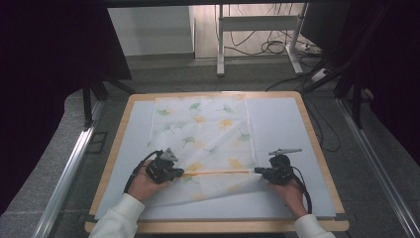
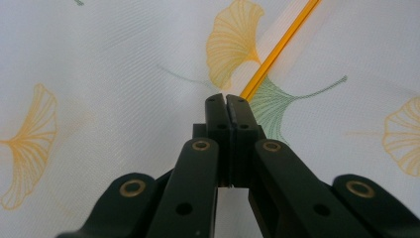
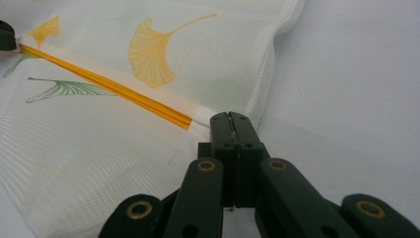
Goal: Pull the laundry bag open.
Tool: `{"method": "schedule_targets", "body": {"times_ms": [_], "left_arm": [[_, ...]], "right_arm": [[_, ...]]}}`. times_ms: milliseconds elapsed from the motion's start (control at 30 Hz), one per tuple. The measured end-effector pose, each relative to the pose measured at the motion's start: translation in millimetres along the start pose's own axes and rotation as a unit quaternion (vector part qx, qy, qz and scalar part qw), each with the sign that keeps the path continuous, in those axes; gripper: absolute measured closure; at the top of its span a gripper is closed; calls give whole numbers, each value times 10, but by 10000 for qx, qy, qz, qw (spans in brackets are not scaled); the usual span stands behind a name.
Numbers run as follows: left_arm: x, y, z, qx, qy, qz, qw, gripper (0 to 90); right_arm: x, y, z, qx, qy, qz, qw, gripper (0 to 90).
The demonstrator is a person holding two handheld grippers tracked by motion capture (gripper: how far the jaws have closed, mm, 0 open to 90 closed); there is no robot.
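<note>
A white cloth (image 1: 208, 134) printed with yellow and green ginkgo leaves lies along the middle of the table. Its near hem, an orange-trimmed edge (image 1: 218, 172), is lifted and stretched tight between my two grippers, over the cloth's near part. My left gripper (image 1: 181, 173) is shut on the hem's left end, and the orange edge (image 2: 277, 47) runs away from its jaw tips (image 2: 227, 101). My right gripper (image 1: 257, 170) is shut on the hem's right corner (image 3: 200, 119), which sits at its closed tips (image 3: 231, 119). A hand in a white sleeve holds each gripper.
A pale mat (image 1: 282, 124) covers the wooden table (image 1: 317, 144), bare on both sides of the cloth. Metal rails (image 1: 69, 163) flank the table. Beyond the far edge stand a white frame (image 1: 257, 25) and loose floor cables (image 1: 275, 47).
</note>
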State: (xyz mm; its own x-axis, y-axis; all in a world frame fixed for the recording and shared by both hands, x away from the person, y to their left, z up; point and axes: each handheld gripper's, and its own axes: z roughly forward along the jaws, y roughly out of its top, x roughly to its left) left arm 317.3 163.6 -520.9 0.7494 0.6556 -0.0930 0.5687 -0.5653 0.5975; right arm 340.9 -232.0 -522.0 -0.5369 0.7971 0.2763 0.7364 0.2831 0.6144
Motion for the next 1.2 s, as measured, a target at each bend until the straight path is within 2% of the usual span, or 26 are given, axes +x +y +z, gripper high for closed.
{"method": "schedule_targets", "body": {"times_ms": [767,1200], "left_arm": [[105,-175,-130,9,94,-197,9998,900],[191,-321,-245,32,249,-330,9991,900]], "right_arm": [[-7,3,2,1,35,-9,10000,900],[7,-4,1,-20,-3,-47,10000,899]]}}
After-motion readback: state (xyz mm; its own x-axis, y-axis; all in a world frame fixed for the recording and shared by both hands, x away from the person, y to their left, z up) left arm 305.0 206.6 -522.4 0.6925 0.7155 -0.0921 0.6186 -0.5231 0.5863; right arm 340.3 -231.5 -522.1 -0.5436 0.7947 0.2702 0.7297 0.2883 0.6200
